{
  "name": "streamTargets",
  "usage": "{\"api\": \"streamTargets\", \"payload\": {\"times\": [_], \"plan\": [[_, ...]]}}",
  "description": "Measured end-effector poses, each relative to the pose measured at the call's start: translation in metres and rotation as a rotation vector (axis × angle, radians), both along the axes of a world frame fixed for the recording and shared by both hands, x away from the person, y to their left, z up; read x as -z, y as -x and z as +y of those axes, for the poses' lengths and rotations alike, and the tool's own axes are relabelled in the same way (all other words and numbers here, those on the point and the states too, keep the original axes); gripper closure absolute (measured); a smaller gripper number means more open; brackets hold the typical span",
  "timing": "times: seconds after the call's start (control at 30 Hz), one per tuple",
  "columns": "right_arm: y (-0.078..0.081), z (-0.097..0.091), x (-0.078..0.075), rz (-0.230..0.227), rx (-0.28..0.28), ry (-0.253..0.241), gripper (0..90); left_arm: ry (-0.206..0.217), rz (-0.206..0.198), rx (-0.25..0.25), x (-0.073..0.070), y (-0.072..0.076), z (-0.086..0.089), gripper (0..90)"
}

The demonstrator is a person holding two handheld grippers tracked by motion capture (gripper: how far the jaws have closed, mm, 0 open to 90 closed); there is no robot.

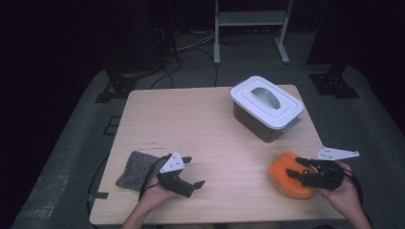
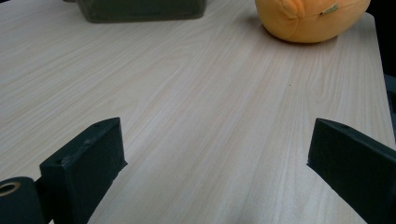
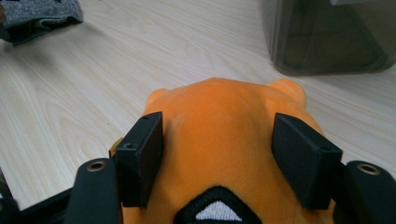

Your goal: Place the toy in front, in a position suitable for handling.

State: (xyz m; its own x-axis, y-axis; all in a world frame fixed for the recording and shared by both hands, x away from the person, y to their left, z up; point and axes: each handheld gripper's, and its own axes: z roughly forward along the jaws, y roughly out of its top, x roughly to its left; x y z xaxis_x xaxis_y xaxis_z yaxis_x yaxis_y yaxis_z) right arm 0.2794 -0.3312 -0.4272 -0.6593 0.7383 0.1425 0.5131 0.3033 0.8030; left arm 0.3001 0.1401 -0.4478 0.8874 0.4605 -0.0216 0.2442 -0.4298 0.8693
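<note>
An orange plush toy [image 1: 282, 180] lies near the table's front right corner. My right gripper [image 1: 293, 167] reaches over it from the right. In the right gripper view, the two black pads [image 3: 142, 158] sit against either side of the plush toy [image 3: 219, 112] and press into its soft body, so the right gripper [image 3: 218, 149] is shut on it. My left gripper [image 1: 196, 171] rests at the front left of the table, open. Bare wood lies between the jaws of the left gripper [image 2: 217, 149], and the plush toy [image 2: 308, 21] sits farther off.
A dark storage box with a white handled lid [image 1: 267, 102] stands at the back right of the wooden table [image 1: 191, 124]. A grey folded cloth [image 1: 136, 169] lies by my left hand. The box's wall [image 3: 327, 37] rises just beyond the plush toy.
</note>
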Motion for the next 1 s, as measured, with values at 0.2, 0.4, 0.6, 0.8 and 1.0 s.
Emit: {"api": "streamTargets", "payload": {"times": [0.2, 0.4, 0.6, 0.8, 1.0], "plan": [[-0.0007, 0.0007, 0.0012, 0.014, -0.002, 0.010, 39.2, 0.000, 0.005, -0.004, 0.0006, -0.0011, 0.0010, 3.2], [-0.0009, 0.0015, 0.0013, 0.028, -0.001, 0.014, 42.6, 0.003, 0.007, -0.006, 0.0007, -0.0018, 0.0014, 3.2], [0.0004, 0.0010, 0.0009, 0.021, -0.006, 0.015, 48.1, 0.006, 0.006, -0.010, 0.0002, -0.0023, 0.0023, 3.2], [0.0017, -0.0004, 0.0008, 0.019, 0.010, -0.017, 49.8, 0.010, 0.006, -0.016, -0.0007, -0.0027, 0.0045, 3.2], [0.0028, -0.0032, -0.0016, 0.023, 0.034, -0.033, 55.6, 0.013, 0.004, -0.020, -0.0014, -0.0031, 0.0062, 3.2]]}}
